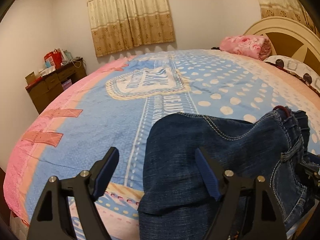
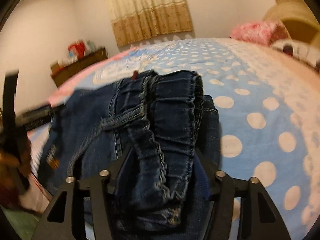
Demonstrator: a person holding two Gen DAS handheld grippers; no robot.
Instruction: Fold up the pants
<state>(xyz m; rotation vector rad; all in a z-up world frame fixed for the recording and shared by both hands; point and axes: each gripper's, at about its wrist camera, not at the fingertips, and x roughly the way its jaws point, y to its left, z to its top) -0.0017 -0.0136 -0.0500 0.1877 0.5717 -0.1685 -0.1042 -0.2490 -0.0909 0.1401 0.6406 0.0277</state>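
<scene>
Pants point(image 1: 230, 144) of dark blue denim lie on the bed point(image 1: 90, 124), near its close edge, over a blue, pink and white-dotted bedspread. In the left wrist view the left tongs point(image 1: 158, 172) stand wide apart, holding nothing; one finger hangs over bare bedspread, the other over the denim, and whether it touches the cloth cannot be told. The cloth is doubled there, an upper layer ending in a straight edge across a lower one.

In the right wrist view, which is blurred, the right tongs point(image 2: 160, 172) are clamped on the gathered elastic waistband point(image 2: 176, 124), which stands bunched up between the two fingers. The left tongs' black frame shows at that view's left edge, beside the denim.

Farther up the bed sit a rolled pink floral blanket point(image 1: 246, 46) and a dotted pillow point(image 1: 296, 70) against the headboard point(image 1: 286, 34). A dark wooden desk point(image 1: 54, 86) stands by the wall beneath tan curtains point(image 1: 130, 18).
</scene>
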